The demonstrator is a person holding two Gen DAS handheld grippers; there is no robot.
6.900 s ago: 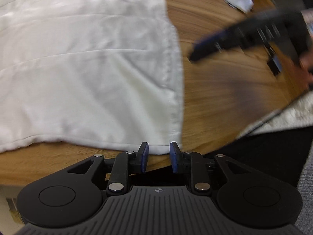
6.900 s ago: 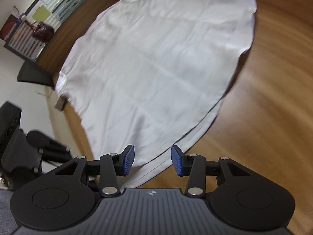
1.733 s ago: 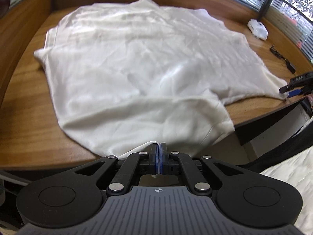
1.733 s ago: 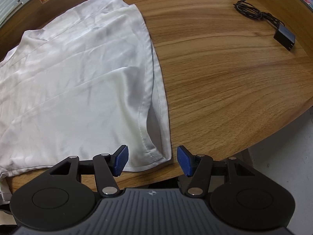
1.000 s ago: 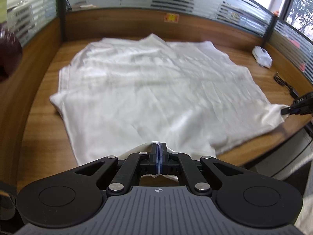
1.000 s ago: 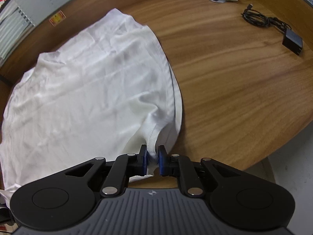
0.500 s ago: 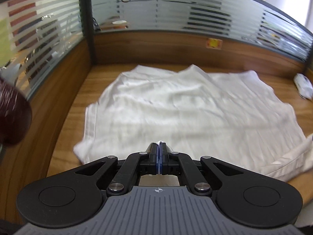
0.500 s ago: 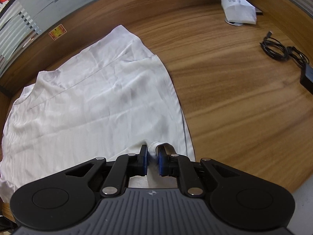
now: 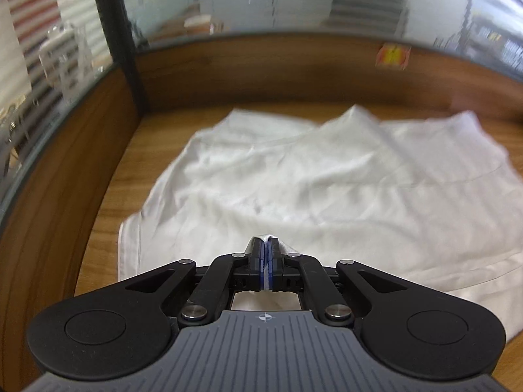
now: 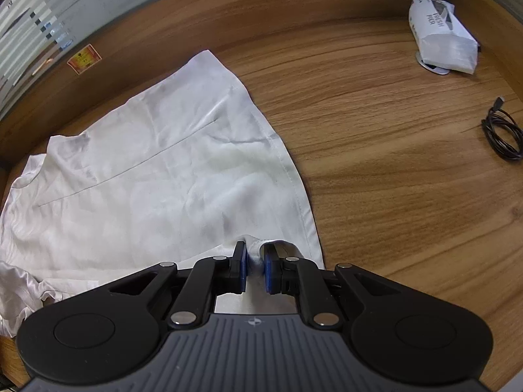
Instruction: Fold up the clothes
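Wood-grain tabletop (image 10: 392, 170) runs wide under both cameras, walled at the back by a low wooden partition (image 9: 261, 72) topped with frosted, striped glass; a small yellow-red sticker (image 10: 83, 58) is stuck on that partition. Spread over the tabletop is a white garment (image 9: 310, 179), rumpled, with soft folds across its middle and its far edge reaching close to the partition.

From where I stand the left claw (image 9: 265, 263) is held above the near part of the cloth, pointing toward the back wall. Its blue pads are pressed together with only a thin strip of white fabric between them, and a small tuft of cloth pokes up just past the tips. From there the garment falls away forward and to both sides onto the wood.

Over on the other side, the right claw (image 10: 254, 269) is tipped down toward the tabletop at the garment's right-hand hem. Its pads stand narrowly apart, with a bunched fold of the white fabric pinched between them. The hem runs away from the claw along the bare wood.

Well clear of the cloth, at the far right, lie a white printed bag (image 10: 441, 32) and a coiled black cable (image 10: 503, 134).
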